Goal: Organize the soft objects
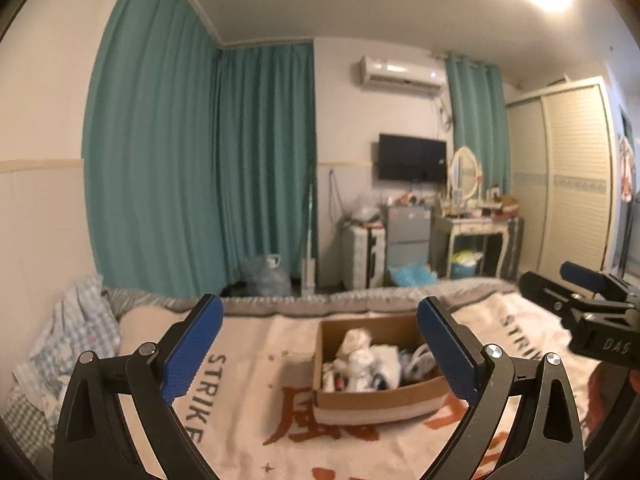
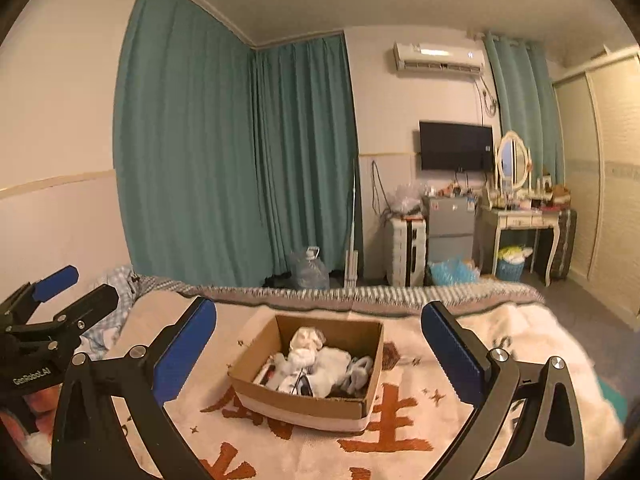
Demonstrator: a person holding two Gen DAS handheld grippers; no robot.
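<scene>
An open cardboard box [image 1: 376,402] [image 2: 304,402] sits on the bed's white blanket with red characters [image 1: 248,420] [image 2: 400,436]. It holds several soft white and grey items, socks or small cloths [image 1: 368,364] [image 2: 320,368]. My left gripper [image 1: 320,356] is open and empty, raised above the bed in front of the box. My right gripper [image 2: 318,356] is open and empty, also raised in front of the box. Each gripper shows at the edge of the other's view, the right one [image 1: 576,292] and the left one [image 2: 68,292].
A crumpled checked cloth [image 1: 68,344] [image 2: 116,300] lies at the bed's left end. Beyond the bed are teal curtains [image 2: 224,152], a water bottle [image 2: 310,268], a suitcase [image 2: 404,248], a small fridge [image 2: 450,228], a dressing table [image 2: 520,220] and a wardrobe [image 1: 568,176].
</scene>
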